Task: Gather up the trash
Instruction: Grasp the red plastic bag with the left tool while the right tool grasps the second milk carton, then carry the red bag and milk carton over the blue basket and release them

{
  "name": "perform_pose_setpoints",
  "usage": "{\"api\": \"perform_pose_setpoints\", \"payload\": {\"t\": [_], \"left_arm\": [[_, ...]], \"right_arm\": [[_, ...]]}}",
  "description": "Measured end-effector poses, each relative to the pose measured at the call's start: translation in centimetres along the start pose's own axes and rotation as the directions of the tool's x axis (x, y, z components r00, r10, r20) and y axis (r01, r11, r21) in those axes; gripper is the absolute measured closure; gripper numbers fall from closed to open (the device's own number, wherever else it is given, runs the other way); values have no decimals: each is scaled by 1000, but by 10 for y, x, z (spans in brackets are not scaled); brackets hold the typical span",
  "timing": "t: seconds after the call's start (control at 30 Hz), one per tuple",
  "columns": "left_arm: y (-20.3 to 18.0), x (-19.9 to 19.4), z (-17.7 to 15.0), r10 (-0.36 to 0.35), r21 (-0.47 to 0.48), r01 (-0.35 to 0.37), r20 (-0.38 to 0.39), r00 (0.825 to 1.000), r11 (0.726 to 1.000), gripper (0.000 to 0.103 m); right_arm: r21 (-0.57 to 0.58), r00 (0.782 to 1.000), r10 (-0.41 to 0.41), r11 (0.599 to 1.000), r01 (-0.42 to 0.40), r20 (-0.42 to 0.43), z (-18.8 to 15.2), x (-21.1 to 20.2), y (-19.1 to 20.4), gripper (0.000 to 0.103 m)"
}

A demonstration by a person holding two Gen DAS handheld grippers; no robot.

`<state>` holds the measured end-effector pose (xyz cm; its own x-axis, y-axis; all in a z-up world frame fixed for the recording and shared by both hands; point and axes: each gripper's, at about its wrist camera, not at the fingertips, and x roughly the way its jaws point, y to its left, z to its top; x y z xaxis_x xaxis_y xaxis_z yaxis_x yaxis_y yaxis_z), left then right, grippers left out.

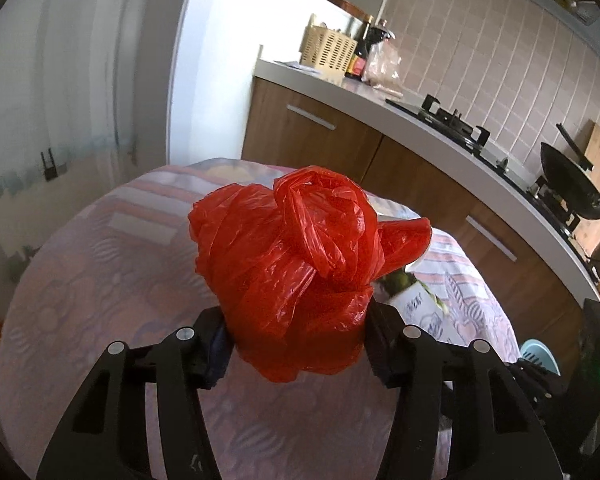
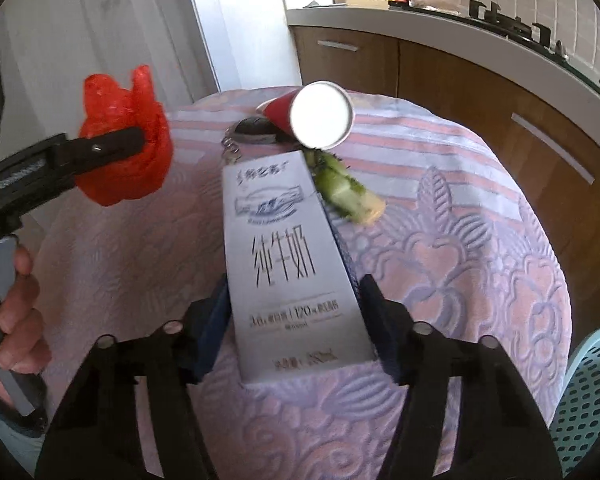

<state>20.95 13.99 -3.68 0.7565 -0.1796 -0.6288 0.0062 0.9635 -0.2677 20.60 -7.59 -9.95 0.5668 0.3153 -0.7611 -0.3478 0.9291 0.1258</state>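
My left tongs (image 1: 300,344) clamp the crumpled red bag (image 1: 296,264), lifted above the desk (image 2: 460,240). Right of the bag, my right tongs (image 2: 296,316) grip the milk carton (image 2: 288,264); past it lie a vegetable stub (image 2: 348,192) and red cup (image 2: 316,114).

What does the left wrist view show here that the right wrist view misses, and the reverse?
Left wrist only: the black pan on the stove and the left gripper clamping the red plastic bag head-on. Right wrist only: the right gripper gripping the milk carton, the red paper cup lying on its side, and the keychain. Both: bag, carton, vegetable stalk, striped tablecloth.
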Motion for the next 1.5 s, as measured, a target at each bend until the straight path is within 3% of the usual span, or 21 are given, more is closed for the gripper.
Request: {"api": "perform_pose_setpoints", "payload": {"t": [0.33,0.5,0.63,0.87,1.13,1.5], "left_arm": [[6,-44,-13,-24,-18,25,43,999,1000,51],[-3,-63,-18,-52,6,52,64,997,999,51],[-17,-77,-23,-86,31,83,87,992,996,51],[-59,-83,-36,-174,88,168,64,983,982,51],[-140,-79,-63,-292,197,289,-11,956,937,51],[-259,-60,-98,-404,331,432,-154,902,839,50]], "right_arm": [[-20,999,29,999,-28,35,-30,-39,26,49],[-6,995,27,1000,-26,93,-38,-76,27,49],[5,989,-7,1000,6,151,-45,-106,21,49],[64,968,-86,995,73,234,-62,-156,-3,49],[174,934,-210,971,165,290,-88,-213,-54,49],[371,864,-429,872,320,264,-143,-269,-144,49]]}}
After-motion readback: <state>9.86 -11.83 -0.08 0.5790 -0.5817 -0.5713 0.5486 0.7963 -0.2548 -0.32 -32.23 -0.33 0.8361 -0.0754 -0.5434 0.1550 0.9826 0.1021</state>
